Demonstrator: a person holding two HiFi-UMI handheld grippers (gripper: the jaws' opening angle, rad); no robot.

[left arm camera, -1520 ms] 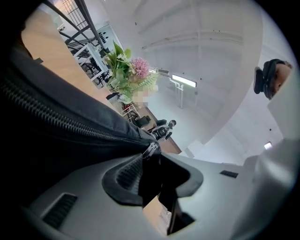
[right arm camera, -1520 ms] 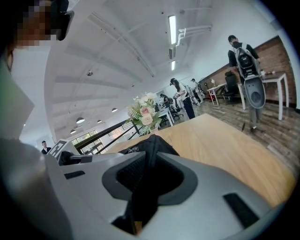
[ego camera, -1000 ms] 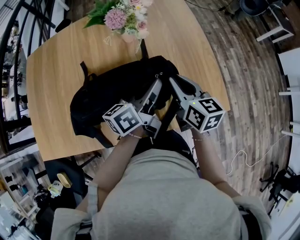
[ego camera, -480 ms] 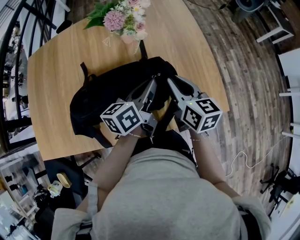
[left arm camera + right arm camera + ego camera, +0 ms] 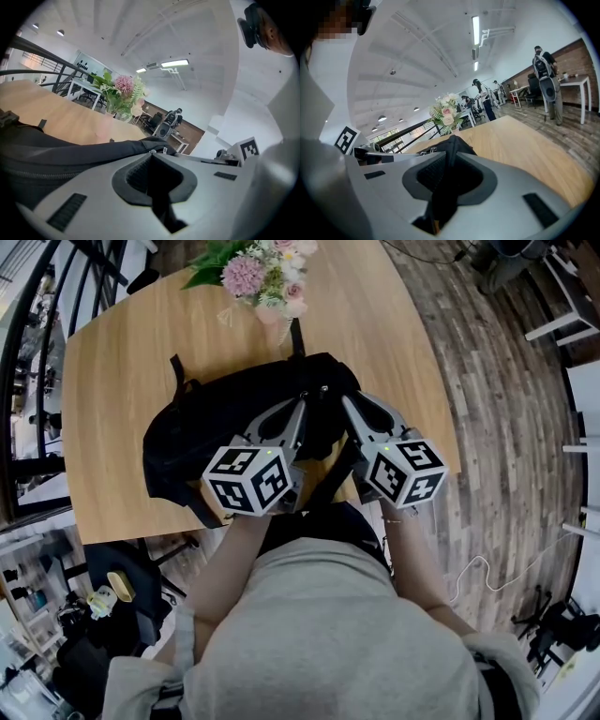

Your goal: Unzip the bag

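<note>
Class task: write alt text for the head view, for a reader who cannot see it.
Seen from above, a person's left claw and right claw, both closed, meet a black backpack lying on a wooden table, the right one gripping its fabric. Pink and white flowers stand at the far edge.

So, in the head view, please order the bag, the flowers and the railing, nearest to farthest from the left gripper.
1. The bag: touching the left gripper, on the table.
2. The flowers: the table's far edge.
3. The railing: beyond the table's left edge.
</note>
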